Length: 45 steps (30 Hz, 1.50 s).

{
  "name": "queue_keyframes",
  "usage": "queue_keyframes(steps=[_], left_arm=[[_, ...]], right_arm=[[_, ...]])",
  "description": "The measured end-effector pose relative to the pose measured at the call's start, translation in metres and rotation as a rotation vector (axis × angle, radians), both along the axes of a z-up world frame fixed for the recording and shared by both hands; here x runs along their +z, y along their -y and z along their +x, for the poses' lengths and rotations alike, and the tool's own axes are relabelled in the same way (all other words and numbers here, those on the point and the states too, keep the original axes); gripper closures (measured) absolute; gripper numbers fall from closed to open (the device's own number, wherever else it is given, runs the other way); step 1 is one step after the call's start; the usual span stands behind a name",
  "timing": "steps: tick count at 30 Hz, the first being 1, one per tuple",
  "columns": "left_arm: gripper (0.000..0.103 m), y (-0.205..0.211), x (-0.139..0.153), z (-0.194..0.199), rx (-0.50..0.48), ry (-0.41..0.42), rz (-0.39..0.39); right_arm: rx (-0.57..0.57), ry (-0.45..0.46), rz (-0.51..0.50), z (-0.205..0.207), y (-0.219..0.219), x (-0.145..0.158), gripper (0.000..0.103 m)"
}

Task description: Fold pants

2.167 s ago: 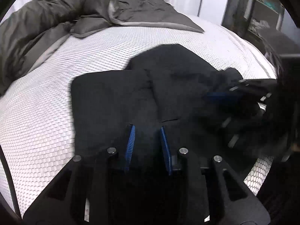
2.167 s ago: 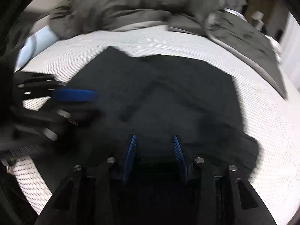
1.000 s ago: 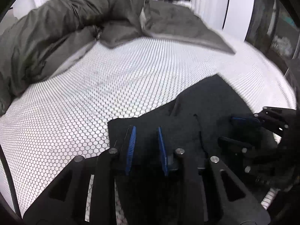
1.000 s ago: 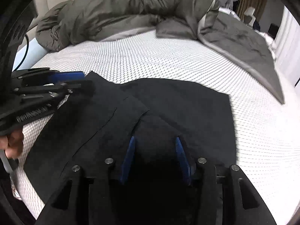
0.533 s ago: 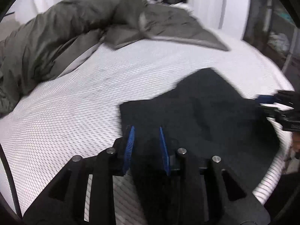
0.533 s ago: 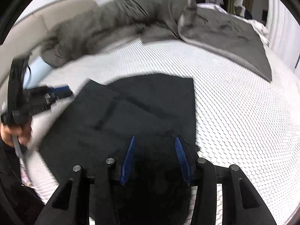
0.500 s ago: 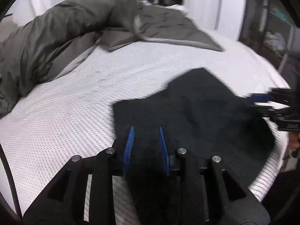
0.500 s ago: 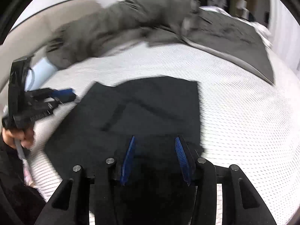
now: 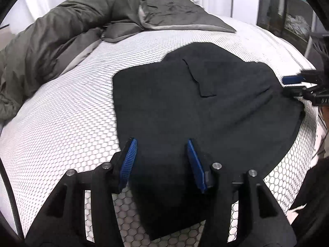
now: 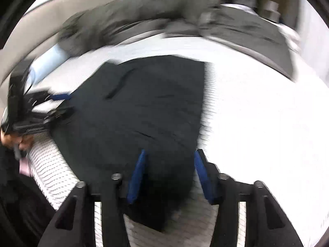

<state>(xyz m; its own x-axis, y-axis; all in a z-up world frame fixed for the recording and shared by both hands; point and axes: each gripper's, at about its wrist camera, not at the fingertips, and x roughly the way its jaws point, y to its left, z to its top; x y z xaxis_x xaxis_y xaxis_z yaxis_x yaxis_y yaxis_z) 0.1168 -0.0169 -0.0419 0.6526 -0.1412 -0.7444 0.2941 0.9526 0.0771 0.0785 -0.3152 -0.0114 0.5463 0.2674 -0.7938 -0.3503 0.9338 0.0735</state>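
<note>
The black pants [image 9: 185, 103] lie folded and flat on the white honeycomb mattress [image 9: 61, 123]. My left gripper [image 9: 161, 144] hovers over their near left corner. Its jaws are opening, and the cloth lies under the blue pads without being pinched. At the far right edge of the pants is my right gripper [image 9: 296, 84]. The right wrist view is blurred: the right gripper [image 10: 170, 153] stands at the near right edge of the pants [image 10: 144, 107], its jaws opening a little, with dark cloth between the pads but not pressed. The left gripper [image 10: 59, 103] sits at the left.
A rumpled grey duvet [image 9: 61, 41] and a grey blanket [image 9: 185, 14] cover the far side of the bed. Shelving [image 9: 294, 18] stands beyond the right edge. A person's hand [image 10: 10, 140] holds the left gripper at the bed's edge.
The left jaws have widened off the cloth. Both grippers have slid apart toward opposite ends of the pants, which now lie spread flat. The right view has swung and blurred.
</note>
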Motion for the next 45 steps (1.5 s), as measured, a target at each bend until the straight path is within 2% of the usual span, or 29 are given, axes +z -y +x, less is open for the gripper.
queue_keyframes(steps=[2, 4, 5, 6, 8, 10, 13, 15, 17, 21, 27, 31, 33, 34, 37, 42, 45], left_arm=[[0.054, 0.000, 0.010, -0.005, -0.003, 0.029, -0.033], [0.053, 0.003, 0.018, -0.011, -0.044, 0.056, -0.095], [0.049, 0.010, 0.018, -0.018, -0.067, 0.053, -0.124], [0.044, 0.015, 0.018, -0.024, -0.080, 0.048, -0.132], [0.044, 0.035, 0.011, -0.032, -0.119, 0.033, -0.109], [0.044, 0.056, -0.002, -0.034, -0.170, 0.015, -0.029], [0.043, 0.068, -0.014, -0.038, -0.179, 0.014, 0.029], [0.042, 0.069, -0.012, -0.038, -0.178, 0.012, 0.017], [0.042, 0.067, -0.012, -0.037, -0.174, 0.005, -0.001], [0.042, 0.069, -0.013, -0.039, -0.178, 0.008, 0.000], [0.041, 0.071, -0.013, -0.040, -0.176, 0.006, -0.001], [0.041, 0.071, -0.012, -0.040, -0.176, 0.006, 0.000], [0.041, 0.067, -0.013, -0.033, -0.179, 0.006, -0.001], [0.041, 0.066, -0.013, -0.033, -0.177, 0.005, -0.004], [0.041, 0.062, -0.010, -0.033, -0.169, 0.004, -0.015], [0.041, 0.053, 0.002, -0.039, -0.175, 0.015, -0.072], [0.041, 0.054, 0.001, -0.044, -0.180, 0.015, -0.057]], right_arm=[[-0.037, -0.013, 0.088, -0.002, 0.017, 0.005, 0.052], [-0.004, -0.008, 0.157, -0.005, 0.021, 0.012, 0.052], [0.014, -0.011, 0.190, -0.006, 0.019, 0.013, 0.052], [0.032, -0.022, 0.224, -0.014, 0.012, 0.014, 0.052], [0.060, -0.060, 0.277, -0.003, 0.005, 0.010, 0.052], [0.075, -0.092, 0.262, 0.007, -0.001, 0.010, 0.053], [0.053, -0.149, 0.229, 0.012, -0.003, -0.004, 0.054], [0.026, -0.158, 0.233, 0.016, -0.003, -0.011, 0.061], [0.034, -0.126, 0.219, 0.015, -0.009, -0.007, 0.076], [0.034, -0.083, 0.188, 0.005, -0.001, 0.007, 0.076], [0.083, -0.123, 0.308, -0.007, 0.013, 0.016, 0.076], [0.067, -0.196, 0.343, 0.002, 0.012, -0.002, 0.075], [0.044, -0.220, 0.392, 0.008, 0.013, -0.010, 0.081], [0.047, -0.214, 0.406, 0.009, 0.012, -0.010, 0.093], [0.061, -0.139, 0.395, 0.000, 0.007, 0.006, 0.099], [0.120, -0.034, 0.382, -0.033, 0.009, 0.040, 0.102], [0.102, -0.074, 0.354, -0.036, 0.014, 0.023, 0.102]])
